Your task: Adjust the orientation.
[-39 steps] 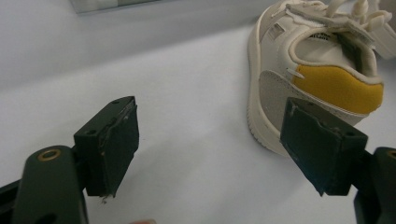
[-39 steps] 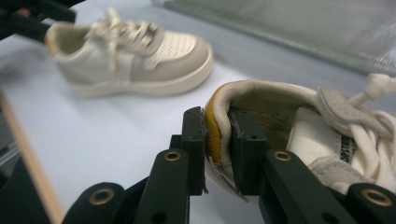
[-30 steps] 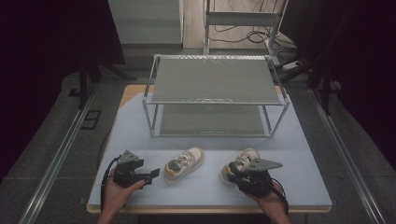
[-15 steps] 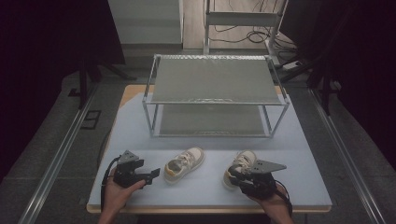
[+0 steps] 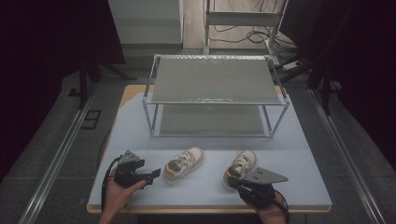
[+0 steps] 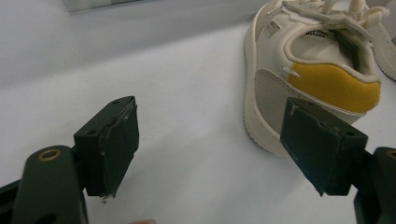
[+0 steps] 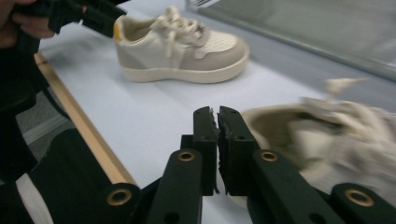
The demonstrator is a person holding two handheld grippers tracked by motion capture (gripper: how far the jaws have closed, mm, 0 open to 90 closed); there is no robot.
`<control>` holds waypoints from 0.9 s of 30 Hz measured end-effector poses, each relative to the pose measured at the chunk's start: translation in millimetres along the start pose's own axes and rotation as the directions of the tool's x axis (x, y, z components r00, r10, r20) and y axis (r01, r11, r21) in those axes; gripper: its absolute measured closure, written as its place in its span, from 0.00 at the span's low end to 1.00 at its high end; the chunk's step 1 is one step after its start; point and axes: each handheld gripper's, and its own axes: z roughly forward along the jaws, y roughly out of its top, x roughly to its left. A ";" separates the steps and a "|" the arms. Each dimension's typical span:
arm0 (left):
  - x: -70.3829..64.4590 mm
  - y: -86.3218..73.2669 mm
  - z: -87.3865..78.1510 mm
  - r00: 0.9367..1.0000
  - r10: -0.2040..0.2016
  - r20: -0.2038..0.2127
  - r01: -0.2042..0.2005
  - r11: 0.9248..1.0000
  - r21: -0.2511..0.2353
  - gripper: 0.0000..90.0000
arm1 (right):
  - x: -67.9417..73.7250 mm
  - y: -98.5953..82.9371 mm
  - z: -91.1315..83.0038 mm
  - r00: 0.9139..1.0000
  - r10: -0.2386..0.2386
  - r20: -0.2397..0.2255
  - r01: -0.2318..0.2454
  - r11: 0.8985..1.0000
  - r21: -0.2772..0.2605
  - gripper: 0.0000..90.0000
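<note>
Two small cream sneakers lie on the pale blue table [image 5: 140, 130]. The left sneaker [image 5: 184, 164] has a yellow heel patch [image 6: 334, 84]. My left gripper [image 5: 152, 176] stands open just behind that heel, and its jaws [image 6: 215, 140] are wide apart and hold nothing. The right sneaker [image 5: 240, 165] lies by my right gripper [image 5: 231, 179]. In the right gripper view the jaws [image 7: 217, 116] are pressed together with nothing visible between them. The blurred right sneaker [image 7: 336, 135] sits just to their right, its heel rim touching or nearly touching them.
A two-tier metal rack [image 5: 215, 84] with mesh shelves stands at the back of the table. The table's wooden front edge [image 7: 88, 126] runs close under both hands. Dark floor and rails flank the table.
The right gripper and the right sneaker have shifted slightly left and toward the person. The left gripper and left sneaker have stayed put.
</note>
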 end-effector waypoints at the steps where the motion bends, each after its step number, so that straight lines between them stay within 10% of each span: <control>1: -0.2 0.1 0.0 1.000 0.001 0.000 -0.001 1.000 0.000 0.22 | 3.2 -0.3 4.7 1.000 -0.006 0.000 0.006 1.000 0.006 0.96; 12: 2.6 -0.5 -0.9 1.000 -0.002 0.000 0.002 1.000 -0.001 0.22 | 13.2 -12.6 43.5 0.992 -0.016 0.123 0.013 1.000 0.021 0.99; 27: 3.4 2.9 2.5 1.000 0.005 0.008 -0.005 1.000 0.001 0.22 | -4.8 -34.8 0.4 0.974 0.056 0.220 -0.058 0.998 0.002 0.99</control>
